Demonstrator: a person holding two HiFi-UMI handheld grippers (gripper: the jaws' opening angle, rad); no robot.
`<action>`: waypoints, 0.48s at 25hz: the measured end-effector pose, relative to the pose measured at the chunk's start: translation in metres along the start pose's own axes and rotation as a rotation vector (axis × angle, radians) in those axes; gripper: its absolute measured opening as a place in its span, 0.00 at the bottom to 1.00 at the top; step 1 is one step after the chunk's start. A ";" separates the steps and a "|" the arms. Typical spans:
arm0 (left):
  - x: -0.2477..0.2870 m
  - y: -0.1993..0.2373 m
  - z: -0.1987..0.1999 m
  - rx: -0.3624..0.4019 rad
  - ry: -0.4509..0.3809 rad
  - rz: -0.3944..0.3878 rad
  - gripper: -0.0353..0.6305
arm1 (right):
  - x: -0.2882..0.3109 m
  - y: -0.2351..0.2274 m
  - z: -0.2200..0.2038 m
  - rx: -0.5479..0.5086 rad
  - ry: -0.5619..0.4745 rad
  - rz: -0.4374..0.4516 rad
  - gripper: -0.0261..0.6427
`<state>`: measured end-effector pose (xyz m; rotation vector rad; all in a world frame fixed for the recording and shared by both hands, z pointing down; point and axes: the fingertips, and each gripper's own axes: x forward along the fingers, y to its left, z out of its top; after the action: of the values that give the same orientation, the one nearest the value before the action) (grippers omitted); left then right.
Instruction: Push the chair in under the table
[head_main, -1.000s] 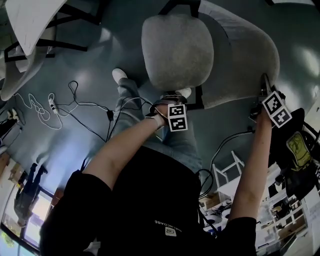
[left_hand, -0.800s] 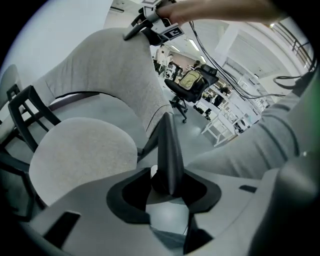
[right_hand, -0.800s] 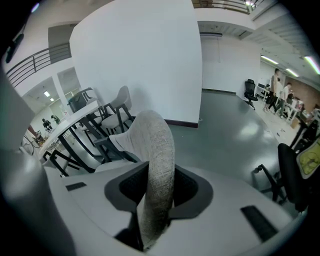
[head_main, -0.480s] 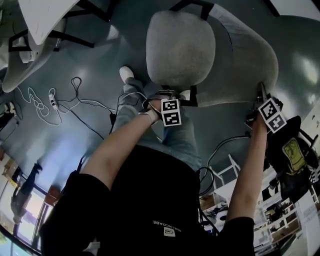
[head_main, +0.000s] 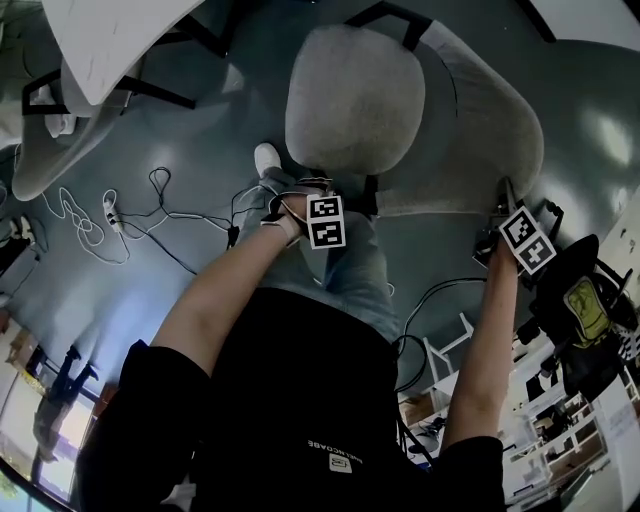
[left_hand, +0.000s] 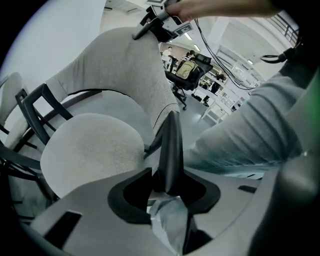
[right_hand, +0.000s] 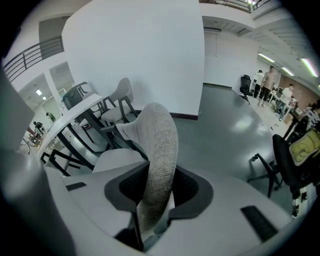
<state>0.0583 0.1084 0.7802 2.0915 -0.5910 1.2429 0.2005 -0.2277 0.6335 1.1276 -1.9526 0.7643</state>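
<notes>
A grey upholstered chair (head_main: 355, 95) with a round seat and a curved backrest (head_main: 480, 130) stands on the floor in front of me. My left gripper (head_main: 298, 192) is shut on a thin black frame piece (left_hand: 170, 145) at the backrest's left end, beside the seat (left_hand: 90, 152). My right gripper (head_main: 503, 197) is shut on the backrest's grey fabric top edge (right_hand: 160, 150). The white table (head_main: 100, 35) lies beyond the chair at the upper left; its top and black legs show in the right gripper view (right_hand: 82, 107). My right gripper (left_hand: 155, 27) also shows at the top of the left gripper view.
Another grey chair (head_main: 45, 150) sits by the table. White and black cables (head_main: 110, 210) trail over the floor at the left. A black office chair with a yellow item (head_main: 585, 305) stands close at the right, above white shelving (head_main: 450, 350). My shoe (head_main: 266, 157) is beside the seat.
Both grippers and the chair have shifted toward the table at the upper left. More of the tabletop shows now. Both grips look the same.
</notes>
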 end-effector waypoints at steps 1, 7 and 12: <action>-0.004 0.004 -0.007 0.007 0.005 -0.001 0.27 | 0.000 0.006 -0.002 0.001 0.002 0.000 0.22; -0.024 0.027 -0.044 0.052 0.038 -0.002 0.26 | 0.001 0.038 -0.013 0.013 0.014 -0.013 0.22; -0.039 0.041 -0.068 0.072 0.054 0.009 0.26 | -0.003 0.057 -0.023 0.019 0.032 -0.018 0.22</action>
<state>-0.0271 0.1297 0.7819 2.1086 -0.5388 1.3398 0.1574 -0.1832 0.6367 1.1366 -1.9101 0.7877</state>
